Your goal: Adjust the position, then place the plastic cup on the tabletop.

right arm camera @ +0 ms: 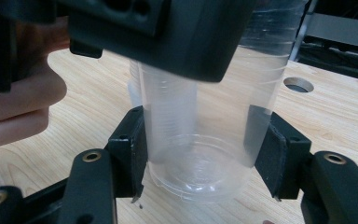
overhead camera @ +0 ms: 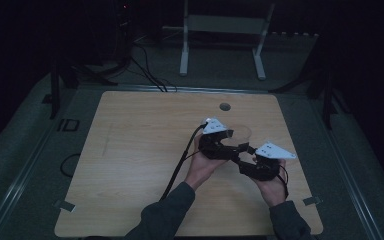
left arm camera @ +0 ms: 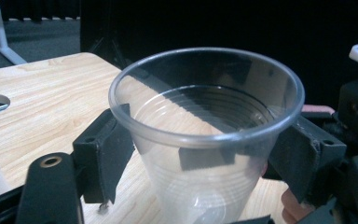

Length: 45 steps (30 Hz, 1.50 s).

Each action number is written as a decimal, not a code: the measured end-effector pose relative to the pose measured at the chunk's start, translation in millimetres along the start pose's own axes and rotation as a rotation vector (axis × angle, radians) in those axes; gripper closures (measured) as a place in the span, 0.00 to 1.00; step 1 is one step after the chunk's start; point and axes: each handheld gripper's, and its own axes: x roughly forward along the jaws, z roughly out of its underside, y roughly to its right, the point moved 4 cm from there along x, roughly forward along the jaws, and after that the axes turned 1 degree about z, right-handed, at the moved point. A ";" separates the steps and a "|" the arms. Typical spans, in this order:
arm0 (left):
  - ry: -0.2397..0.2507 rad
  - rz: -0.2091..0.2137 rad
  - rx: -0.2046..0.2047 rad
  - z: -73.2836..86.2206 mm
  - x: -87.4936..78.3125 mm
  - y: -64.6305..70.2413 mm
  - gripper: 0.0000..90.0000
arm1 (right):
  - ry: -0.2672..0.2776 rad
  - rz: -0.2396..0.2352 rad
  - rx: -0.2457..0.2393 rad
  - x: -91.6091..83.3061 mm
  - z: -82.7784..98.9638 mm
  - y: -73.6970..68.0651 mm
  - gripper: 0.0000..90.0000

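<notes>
High view — cup [overhead camera: 241, 134] between both claws, table edge [overhead camera: 300, 165] near.

The table [overhead camera: 130, 165] lies open left of the hands. Both grippers crowd the cup [left arm camera: 205, 135] from opposite sides; a hole [overhead camera: 224, 106] sits beyond, near the far edge.

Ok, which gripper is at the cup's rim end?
The left gripper: its jaws flank the clear cup just under the rim, while the right gripper has its jaws low, at the cup's base.
</notes>
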 end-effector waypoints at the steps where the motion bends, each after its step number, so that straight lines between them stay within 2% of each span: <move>1: 0.009 -0.003 -0.003 -0.5 -0.4 0.0 0.26 | 0.002 0.000 -0.001 0.1 0.1 -0.2 0.46; 5: 0.035 -0.006 -0.012 -2.4 -1.8 0.4 0.26 | -0.001 -0.008 0.004 1.0 1.4 -1.8 0.46; 10: 0.041 -0.006 -0.006 -1.8 -2.0 1.5 0.30 | 0.002 -0.012 0.007 1.0 1.4 -2.4 0.46; 14: 0.043 -0.009 0.010 -1.3 -2.4 2.7 0.31 | -0.001 -0.012 0.008 0.8 1.6 -1.6 0.42; 18: 0.046 -0.033 0.040 -1.0 -3.1 4.4 0.31 | 0.000 -0.009 0.010 0.2 1.5 -0.4 0.36; 27: 0.050 -0.075 0.085 1.1 -4.4 4.8 0.31 | 0.008 -0.003 0.017 -5.4 3.6 2.8 0.33; 45: 0.059 -0.098 0.113 3.8 -8.5 1.1 0.32 | 0.010 0.019 0.043 -12.1 13.5 10.6 0.32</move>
